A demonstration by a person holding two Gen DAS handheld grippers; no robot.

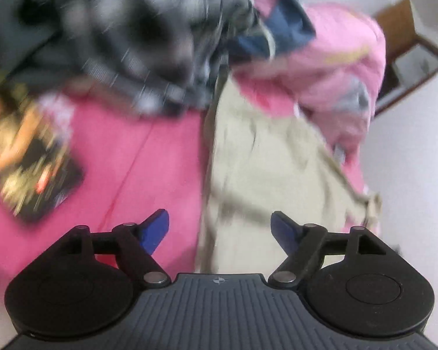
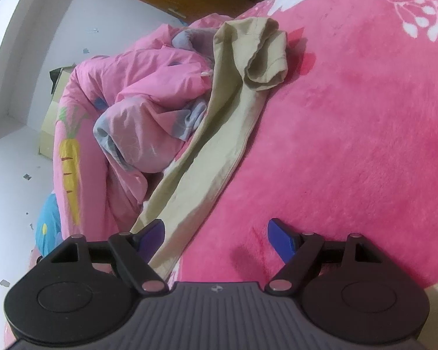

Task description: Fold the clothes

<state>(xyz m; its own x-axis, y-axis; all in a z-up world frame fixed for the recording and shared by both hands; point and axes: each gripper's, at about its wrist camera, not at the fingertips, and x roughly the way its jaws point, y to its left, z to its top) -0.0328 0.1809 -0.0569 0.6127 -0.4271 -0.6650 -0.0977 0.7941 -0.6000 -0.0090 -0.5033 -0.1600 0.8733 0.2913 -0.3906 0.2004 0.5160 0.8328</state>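
1. Your left gripper (image 1: 220, 230) and right gripper (image 2: 216, 239) both gape wide, holding nothing.
2. The long beige cloth trousers (image 2: 219, 134) lie mid-frame on the pink fuzzy blanket (image 2: 350, 145).
3. Pinch one end gently.

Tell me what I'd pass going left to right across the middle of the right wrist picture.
White floor → carrot-print pink quilt → beige garment → pink fleece blanket.
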